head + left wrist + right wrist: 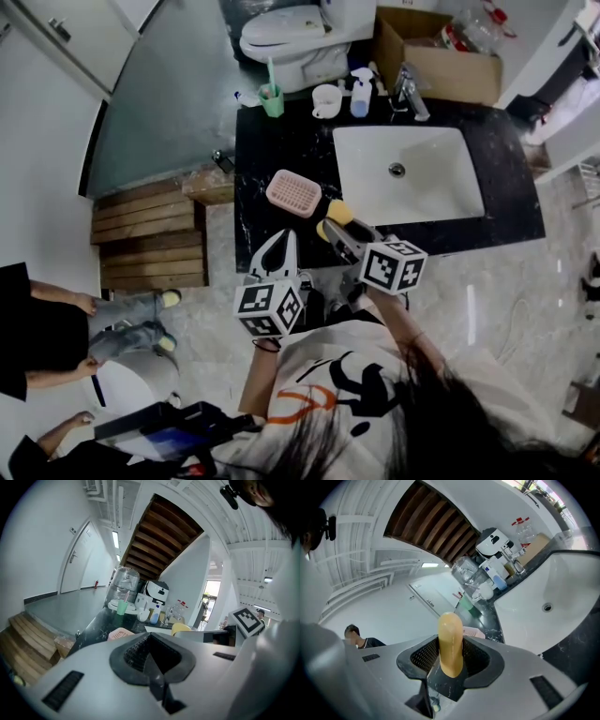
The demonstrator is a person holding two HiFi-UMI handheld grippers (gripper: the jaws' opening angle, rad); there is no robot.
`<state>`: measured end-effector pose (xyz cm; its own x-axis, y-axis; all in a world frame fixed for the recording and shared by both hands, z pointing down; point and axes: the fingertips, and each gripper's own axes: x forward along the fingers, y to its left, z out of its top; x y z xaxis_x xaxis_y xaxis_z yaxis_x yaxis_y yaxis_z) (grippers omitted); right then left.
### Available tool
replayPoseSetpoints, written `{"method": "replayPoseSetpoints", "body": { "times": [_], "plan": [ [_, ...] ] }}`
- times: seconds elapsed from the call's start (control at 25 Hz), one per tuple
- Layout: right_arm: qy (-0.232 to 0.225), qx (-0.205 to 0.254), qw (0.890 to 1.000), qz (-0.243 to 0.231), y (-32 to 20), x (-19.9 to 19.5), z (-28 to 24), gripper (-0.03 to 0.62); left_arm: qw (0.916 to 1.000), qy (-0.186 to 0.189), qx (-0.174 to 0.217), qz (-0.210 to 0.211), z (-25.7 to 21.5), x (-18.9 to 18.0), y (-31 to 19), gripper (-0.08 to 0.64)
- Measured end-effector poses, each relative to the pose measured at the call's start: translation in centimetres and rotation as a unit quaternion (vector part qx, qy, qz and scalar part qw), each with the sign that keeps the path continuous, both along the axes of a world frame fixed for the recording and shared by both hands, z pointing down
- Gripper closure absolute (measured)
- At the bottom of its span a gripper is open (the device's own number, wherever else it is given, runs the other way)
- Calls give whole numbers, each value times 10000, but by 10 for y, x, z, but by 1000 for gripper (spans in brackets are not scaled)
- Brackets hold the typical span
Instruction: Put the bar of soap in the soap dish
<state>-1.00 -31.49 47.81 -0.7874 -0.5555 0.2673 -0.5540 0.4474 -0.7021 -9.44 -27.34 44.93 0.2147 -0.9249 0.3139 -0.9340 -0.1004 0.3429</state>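
While R claw gripped the yellow soap bar near the pink soap dish over the black worktop, L claw hung clenched, empty.

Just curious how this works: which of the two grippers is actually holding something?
The right gripper: its jaws clamp the yellow bar of soap. The left gripper is shut with nothing in it.

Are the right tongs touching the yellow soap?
Touching. The right gripper view shows the right tongs shut on the bar of soap, which is squeezed upright between them and sticks out past their tips.
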Motion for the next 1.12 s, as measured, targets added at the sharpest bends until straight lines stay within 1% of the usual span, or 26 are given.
{"method": "replayPoseSetpoints", "body": {
  "times": [0.32,0.48,0.68,0.88,1.0,1.12],
  "plan": [
    [193,28,9997,-112,-24,-26,1,428,10000,78,-41,30,4,-26,-19,558],
    [504,25,9984,-273,-33,-33,13,428,9998,126,-101,78,9,-35,-26,558],
    [797,95,9948,-620,-45,-46,13,428,9996,205,-122,132,13,-42,-35,558],
    [1113,114,9891,-961,-58,-54,20,428,9994,255,-129,180,15,-49,-45,558],
    [1264,61,9841,-1244,-65,-57,25,428,9994,240,-115,237,14,-52,-51,558],
    [1458,51,9762,-1601,-73,-65,29,428,9994,226,-100,245,15,-58,-55,558]
  ]
}}
